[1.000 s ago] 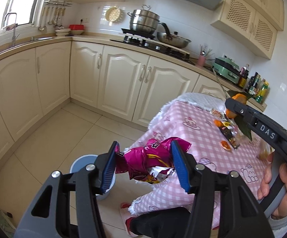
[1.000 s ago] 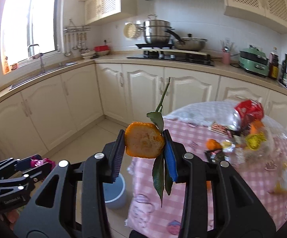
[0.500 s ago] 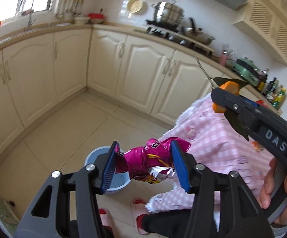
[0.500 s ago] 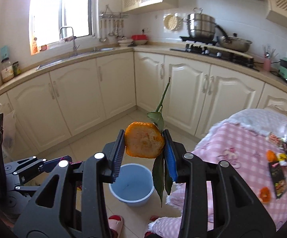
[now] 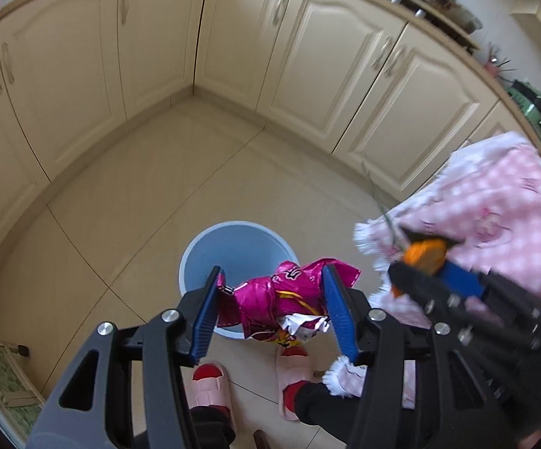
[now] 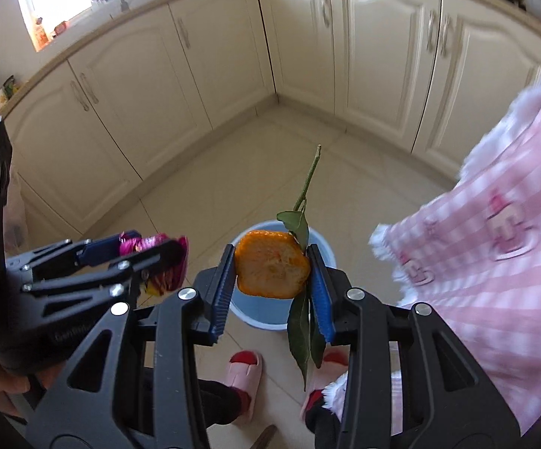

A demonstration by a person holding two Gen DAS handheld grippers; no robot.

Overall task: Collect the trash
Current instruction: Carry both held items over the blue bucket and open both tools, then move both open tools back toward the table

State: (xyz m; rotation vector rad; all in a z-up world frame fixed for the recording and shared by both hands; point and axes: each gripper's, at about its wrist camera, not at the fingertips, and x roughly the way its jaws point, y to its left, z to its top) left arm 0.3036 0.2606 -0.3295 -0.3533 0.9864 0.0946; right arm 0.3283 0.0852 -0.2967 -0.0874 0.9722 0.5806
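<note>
Crumpled magenta wrapper (image 5: 270, 305), leafy orange peel (image 6: 272, 269)

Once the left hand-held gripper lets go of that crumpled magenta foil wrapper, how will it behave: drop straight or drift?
The crumpled magenta foil wrapper, clamped in the left hand-held gripper, looks thin and creased, so probably very light and floppy. It may flutter rather than fall straight. It hangs over the near rim of the round blue plastic bin, so it could miss.

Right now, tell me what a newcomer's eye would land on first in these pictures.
The left gripper clamps a crumpled magenta foil wrapper just above the pale blue bucket on the tiled floor. Beside it, the right gripper pinches an orange peel with a green stem and leaves, over the same bucket. The pink checked tablecloth hangs at the right.
</note>
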